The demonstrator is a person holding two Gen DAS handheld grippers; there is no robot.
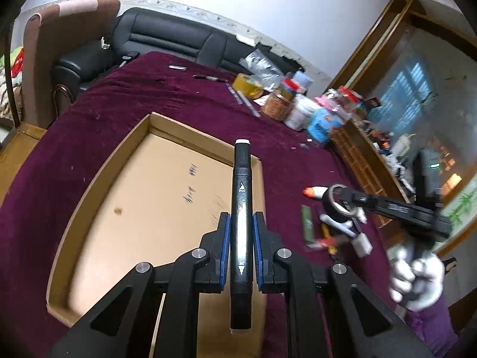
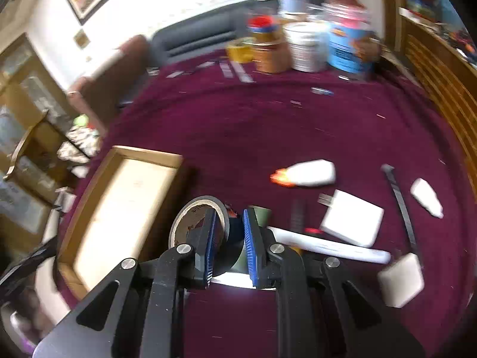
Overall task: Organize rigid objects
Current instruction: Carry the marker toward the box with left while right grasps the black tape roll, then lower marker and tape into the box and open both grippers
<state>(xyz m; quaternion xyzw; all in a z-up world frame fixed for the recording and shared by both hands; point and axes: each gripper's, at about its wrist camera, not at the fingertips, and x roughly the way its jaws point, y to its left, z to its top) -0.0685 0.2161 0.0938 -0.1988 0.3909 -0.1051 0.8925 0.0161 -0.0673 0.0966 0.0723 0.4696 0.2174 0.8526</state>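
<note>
Over shallow cardboard tray (image 1: 98, 185): glossy black marker (image 1: 241, 208); tape roll (image 2: 196, 223) seemingly clamped.

Matt maroon velvety cloth (image 1: 125, 110) over the table, lint-flecked. Shallow brown cardboard tray (image 1: 128, 205), matt, scuffed. Glossy black plastic marker (image 1: 242, 223) with printed lettering. Black tape roll (image 2: 205, 226), shiny outside, cardboard core. Smooth white plastic charger block (image 2: 351, 222).
</note>
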